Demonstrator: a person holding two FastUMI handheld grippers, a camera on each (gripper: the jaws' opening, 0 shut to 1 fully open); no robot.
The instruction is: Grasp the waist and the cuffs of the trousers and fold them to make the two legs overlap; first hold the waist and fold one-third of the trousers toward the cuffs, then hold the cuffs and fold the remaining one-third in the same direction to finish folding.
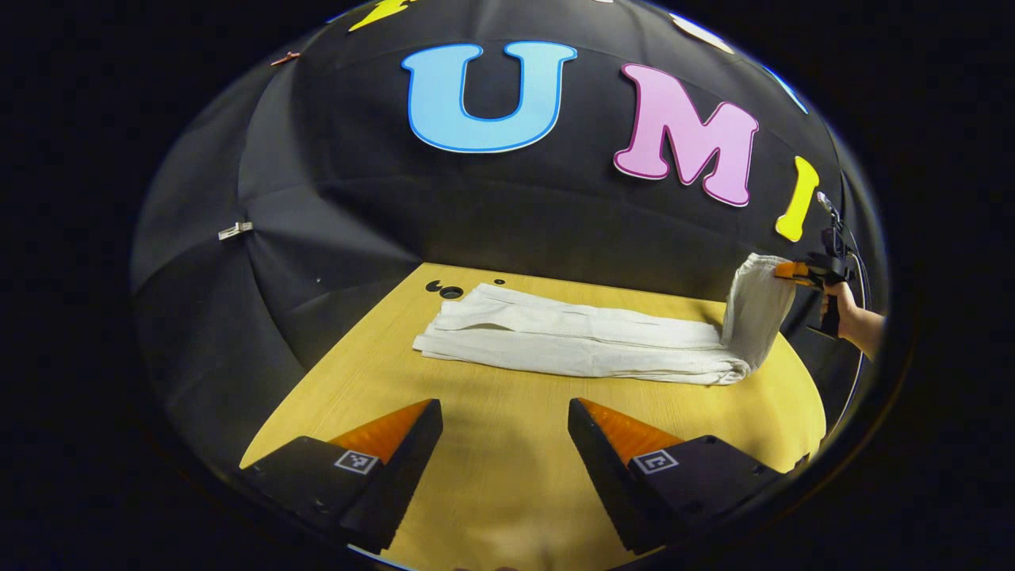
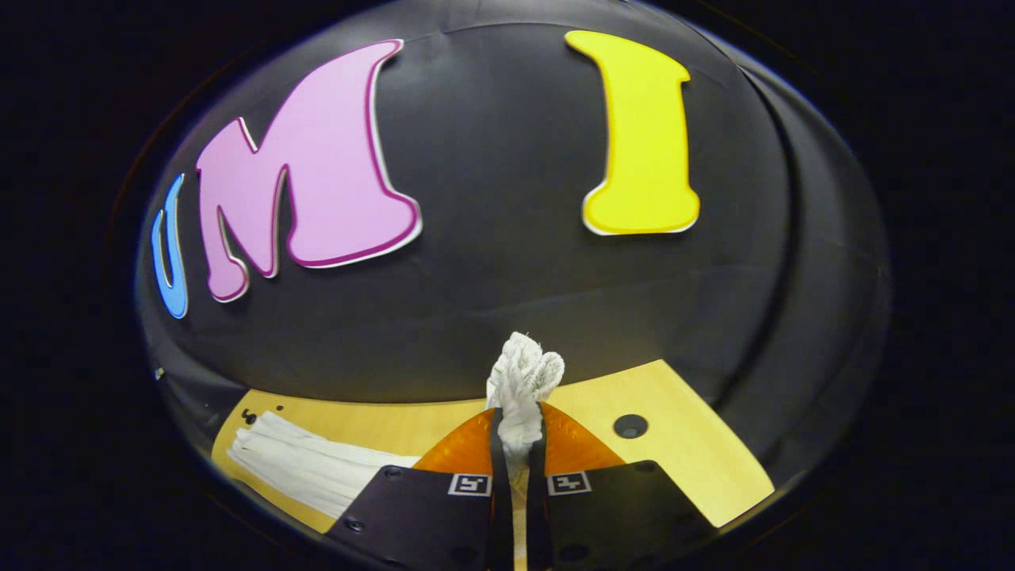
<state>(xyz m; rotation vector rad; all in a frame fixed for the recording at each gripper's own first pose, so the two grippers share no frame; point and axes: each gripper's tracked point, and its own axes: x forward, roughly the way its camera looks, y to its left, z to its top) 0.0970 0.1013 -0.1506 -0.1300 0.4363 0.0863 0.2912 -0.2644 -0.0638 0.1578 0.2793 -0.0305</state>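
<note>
White trousers (image 1: 571, 337) lie lengthwise across the wooden table (image 1: 507, 476), legs stacked one on the other. Their right end (image 1: 757, 305) is lifted off the table, pinched by my right gripper (image 1: 785, 271), which a hand (image 1: 852, 317) holds at the far right of the left gripper view. In the right gripper view my right gripper (image 2: 517, 432) is shut on a bunched wad of white cloth (image 2: 523, 373) that sticks up between its fingers; the remaining trousers (image 2: 305, 468) trail to the lower left. My left gripper (image 1: 504, 420) hovers open over bare table, in front of the trousers and apart from them.
Dark round holes (image 1: 444, 289) mark the table beyond the trousers' left end, and another hole (image 2: 630, 426) lies to the right of my right gripper. The black cloth wall (image 1: 492, 206) closes in behind the table. A clip (image 1: 235, 231) hangs on the wall at left.
</note>
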